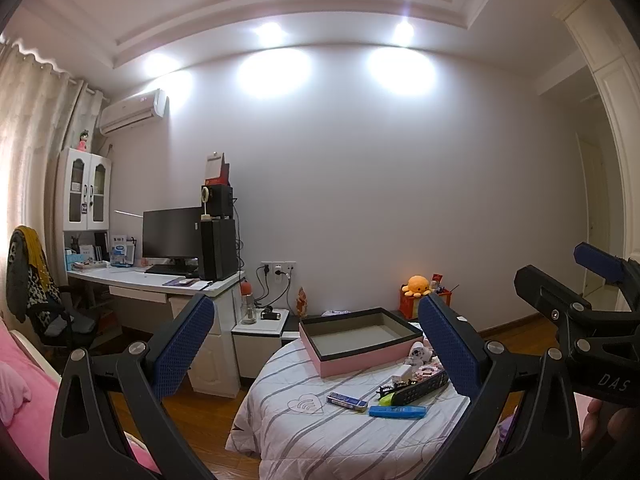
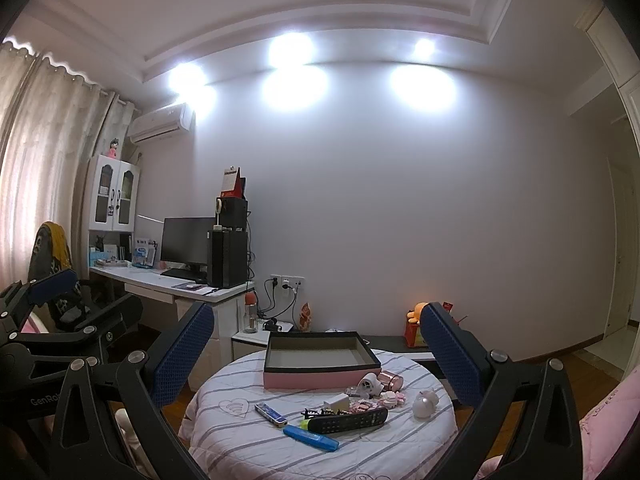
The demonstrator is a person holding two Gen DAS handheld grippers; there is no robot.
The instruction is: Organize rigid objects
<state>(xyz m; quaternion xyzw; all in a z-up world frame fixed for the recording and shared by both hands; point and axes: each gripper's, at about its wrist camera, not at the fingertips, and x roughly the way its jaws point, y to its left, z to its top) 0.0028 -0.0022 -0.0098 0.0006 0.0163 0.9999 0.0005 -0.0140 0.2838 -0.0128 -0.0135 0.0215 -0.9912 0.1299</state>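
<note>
— At lower left of both views, what are the claws doing?
— The left claw (image 1: 316,344) and the right claw (image 2: 316,352) both hang spread wide, gripping nothing, above a round table (image 2: 240,440) under a striped cloth.
— And further right?
— At centre sits a pink box (image 2: 320,378), empty. In front lie a blue marker (image 2: 311,437) and a black remote (image 2: 348,420), the small trinkets (image 2: 384,394) right of them.
</note>
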